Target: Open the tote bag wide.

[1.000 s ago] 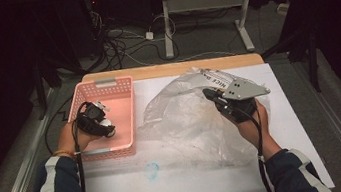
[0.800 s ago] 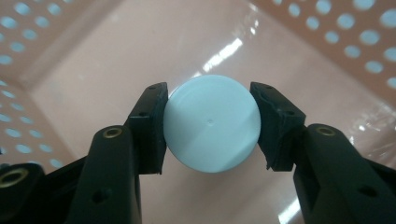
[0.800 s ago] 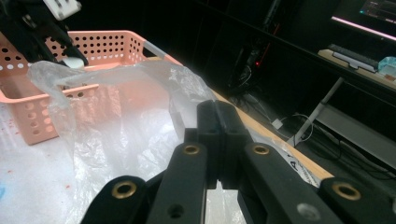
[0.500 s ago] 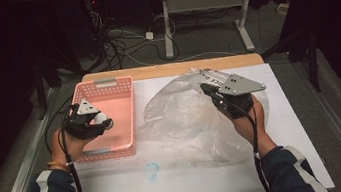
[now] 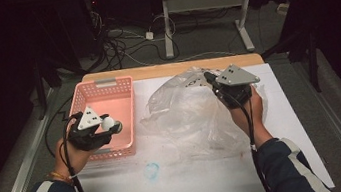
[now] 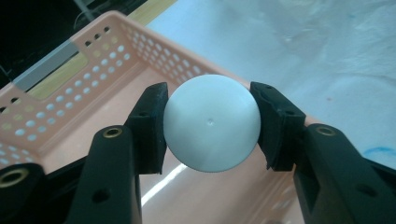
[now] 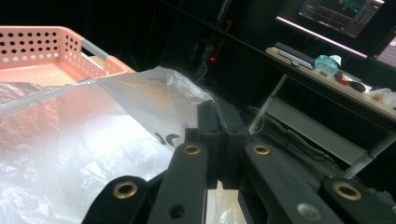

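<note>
The left gripper (image 6: pixel 210 126) is clamping a white ball (image 6: pixel 211 122) between its two black pads, one pressing on each side at the ball's widest part. The ball is hanging above the floor of the pink basket (image 5: pixel 119 85), near the basket's near-right corner in the high view (image 5: pixel 108 123). A round thing has no long axis, so the grip angle matters little.

The right gripper (image 7: pixel 217 135) is pinched fully together on the edge of the clear plastic bag (image 7: pixel 93 135), lifting that edge off the white sheet (image 5: pixel 291 109). In the high view the right gripper (image 5: pixel 213 81) is holding the bag (image 5: pixel 187 119) at its far-right side, well apart from the basket.

The bag is lying just beside the basket's right wall, so the ball would have to travel right, over that wall, probably toward the raised edge. Whether the bag's mouth is gaping there cannot be told. The left hand is the nearer one to the basket, and the sheet in front of the basket is offering free room.
</note>
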